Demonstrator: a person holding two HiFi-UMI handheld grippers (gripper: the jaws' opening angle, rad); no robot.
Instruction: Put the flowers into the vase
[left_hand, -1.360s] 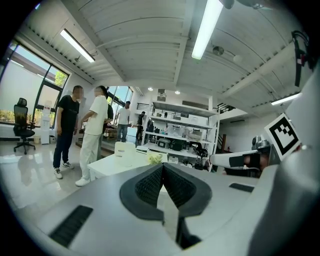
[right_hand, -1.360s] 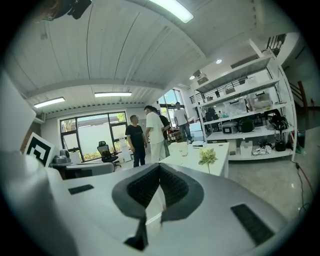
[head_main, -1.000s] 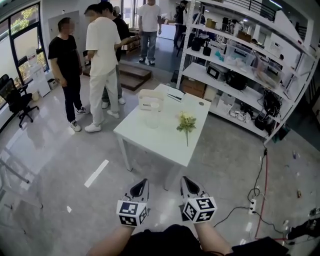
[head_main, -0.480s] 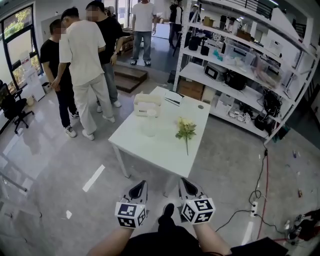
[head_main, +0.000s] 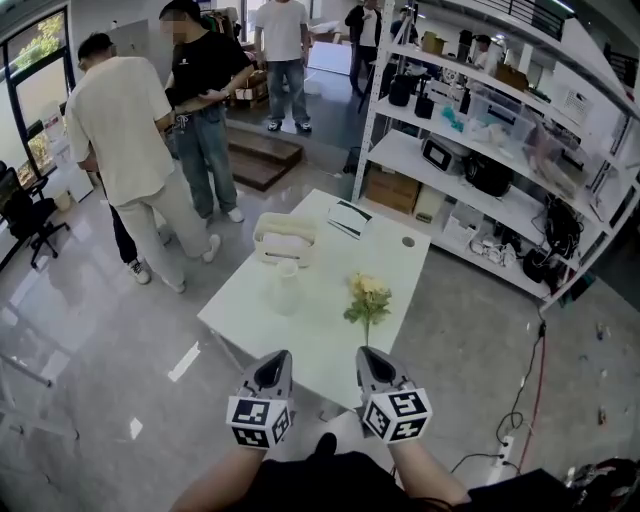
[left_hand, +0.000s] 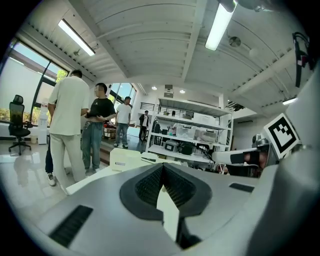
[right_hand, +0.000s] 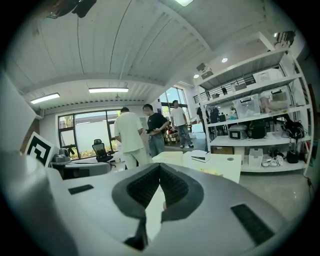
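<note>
A small bunch of yellow-white flowers (head_main: 367, 297) with green leaves lies on the white table (head_main: 330, 255), stem toward the near edge. A clear glass vase (head_main: 286, 290) stands upright on the table, left of the flowers. My left gripper (head_main: 277, 358) and right gripper (head_main: 368, 355) hang side by side at the table's near edge, short of both objects. Both are shut with nothing in them. In the left gripper view the left gripper (left_hand: 162, 166) has its jaws meeting; in the right gripper view the right gripper (right_hand: 160, 166) is the same. The table shows beyond them.
A white box (head_main: 286, 238) and a notebook (head_main: 350, 215) sit on the table's far half. Several people (head_main: 130, 150) stand beyond the table's left side. Metal shelving (head_main: 480, 150) runs along the right. An office chair (head_main: 25, 205) stands far left; cables (head_main: 530, 400) lie on the floor right.
The table now sits closer and lower in the head view, with both grippers carried forward to its near edge. The person in the light shirt stepped left. Both grippers stayed shut.
</note>
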